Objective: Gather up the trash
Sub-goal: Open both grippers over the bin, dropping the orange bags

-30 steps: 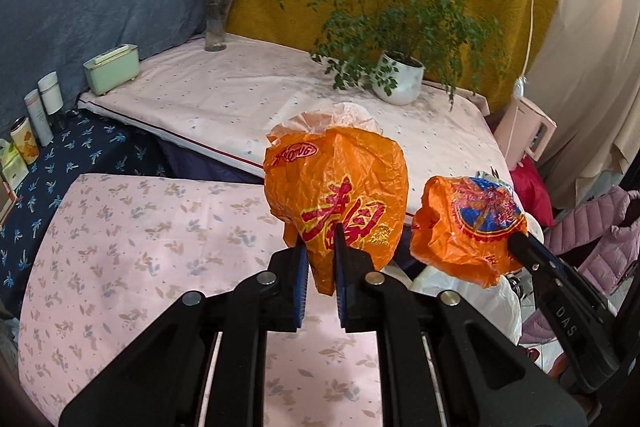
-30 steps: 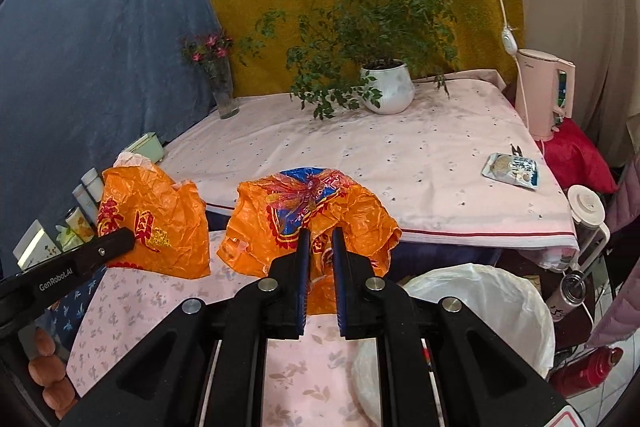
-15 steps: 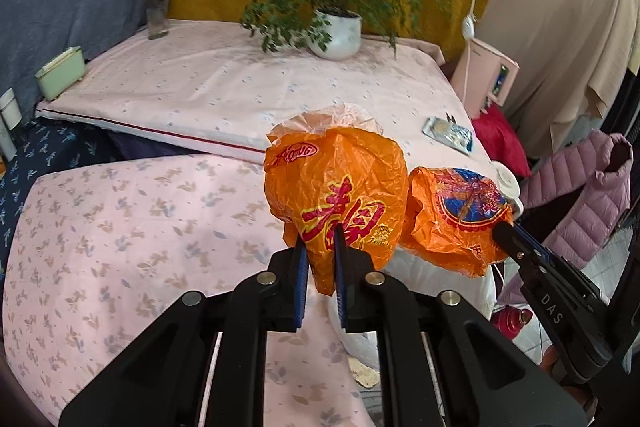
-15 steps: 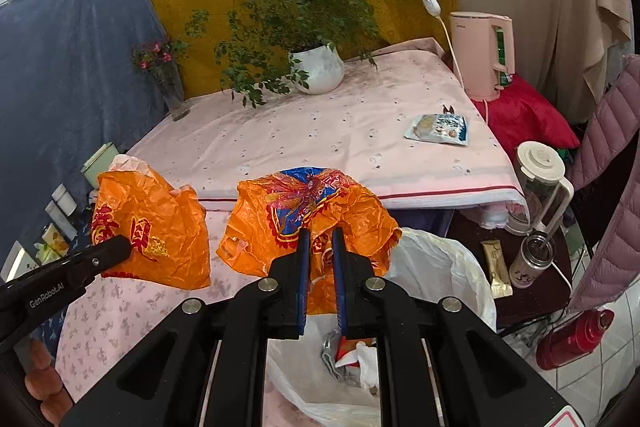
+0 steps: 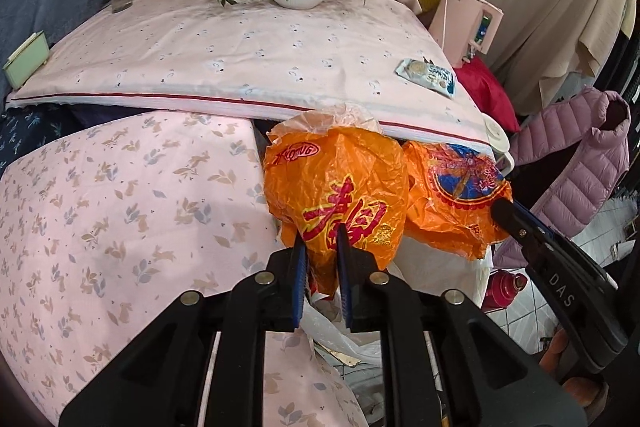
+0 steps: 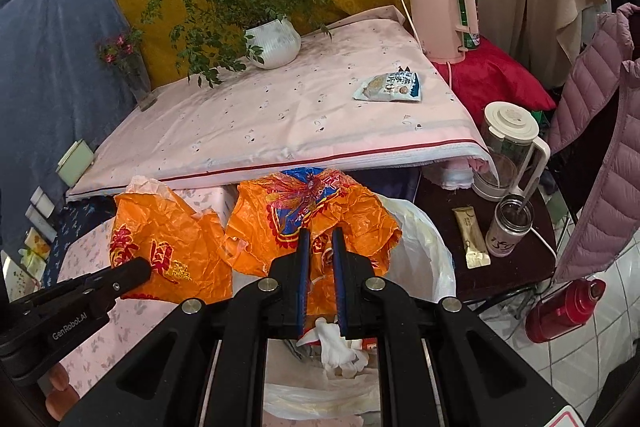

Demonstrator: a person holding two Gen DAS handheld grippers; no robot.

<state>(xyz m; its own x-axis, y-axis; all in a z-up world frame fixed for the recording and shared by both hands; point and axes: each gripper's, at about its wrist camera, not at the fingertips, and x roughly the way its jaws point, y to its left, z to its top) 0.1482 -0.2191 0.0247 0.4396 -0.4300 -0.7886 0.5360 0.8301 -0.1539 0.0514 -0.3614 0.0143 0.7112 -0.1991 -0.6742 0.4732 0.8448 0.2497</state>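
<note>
Pink-clothed table (image 6: 280, 131) with potted plant (image 6: 273, 43), vase (image 6: 138, 83), snack packet (image 6: 388, 87).

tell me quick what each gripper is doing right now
Left gripper: jaws opening, orange wrapper with red characters between them.
Right gripper: shut on orange wrapper with blue emblem.

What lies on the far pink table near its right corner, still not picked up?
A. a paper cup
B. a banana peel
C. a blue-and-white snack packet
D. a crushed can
C: a flat blue-and-white snack packet lies on the table near the right corner, apart from the white plant pot; no peel, can or cup shows there.
</note>
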